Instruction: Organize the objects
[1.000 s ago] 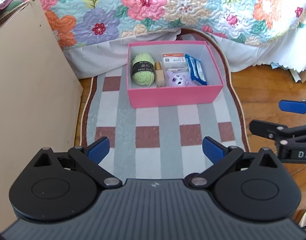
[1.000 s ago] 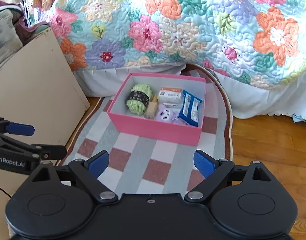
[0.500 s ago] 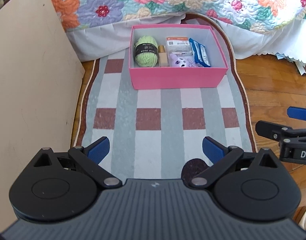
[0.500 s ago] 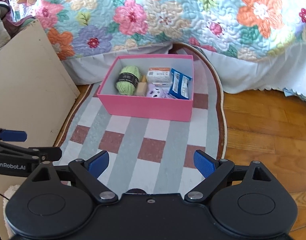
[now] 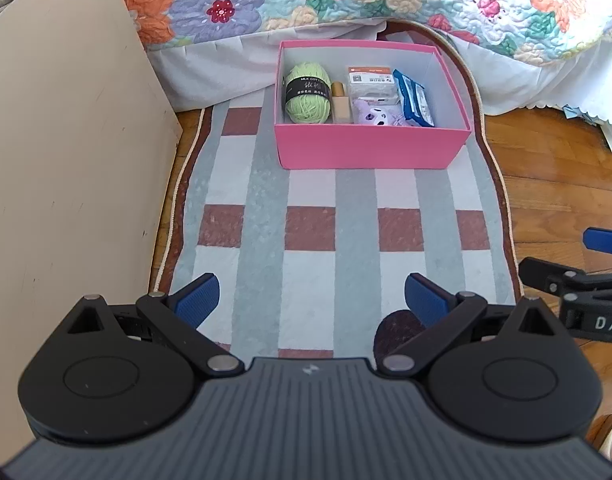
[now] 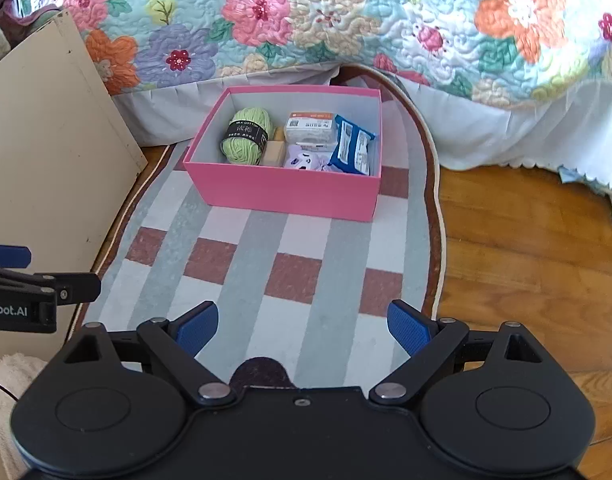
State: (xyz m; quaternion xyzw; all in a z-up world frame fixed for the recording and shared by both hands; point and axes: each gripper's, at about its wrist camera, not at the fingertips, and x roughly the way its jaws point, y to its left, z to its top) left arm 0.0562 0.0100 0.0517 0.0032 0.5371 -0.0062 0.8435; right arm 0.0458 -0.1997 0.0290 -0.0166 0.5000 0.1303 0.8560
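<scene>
A pink box [image 5: 370, 148] [image 6: 282, 190] stands on the checked rug near the bed. In it lie a green yarn ball [image 5: 307, 94] [image 6: 247, 136], a small beige bottle [image 5: 341, 106] [image 6: 275, 151], a white packet with an orange label [image 5: 372, 82] [image 6: 310, 126], a purple toy [image 5: 376, 114] [image 6: 304, 160] and a blue packet [image 5: 415, 98] [image 6: 354, 148]. My left gripper [image 5: 310, 300] is open and empty, held back over the rug's near end. My right gripper [image 6: 302, 326] is open and empty, also well short of the box.
A floral quilt [image 6: 346, 12] and white bed skirt [image 5: 226, 68] hang behind the box. A tall beige board [image 5: 66, 140] [image 6: 54, 152] stands at the left. Wooden floor [image 6: 526, 260] lies to the right of the rug [image 5: 314, 208]. A white towel [image 6: 10, 372] lies at lower left.
Both grippers have drawn back and shifted; the box first moved away in view, then sits slightly nearer now. Both stayed open and empty. The box's contents have not moved.
</scene>
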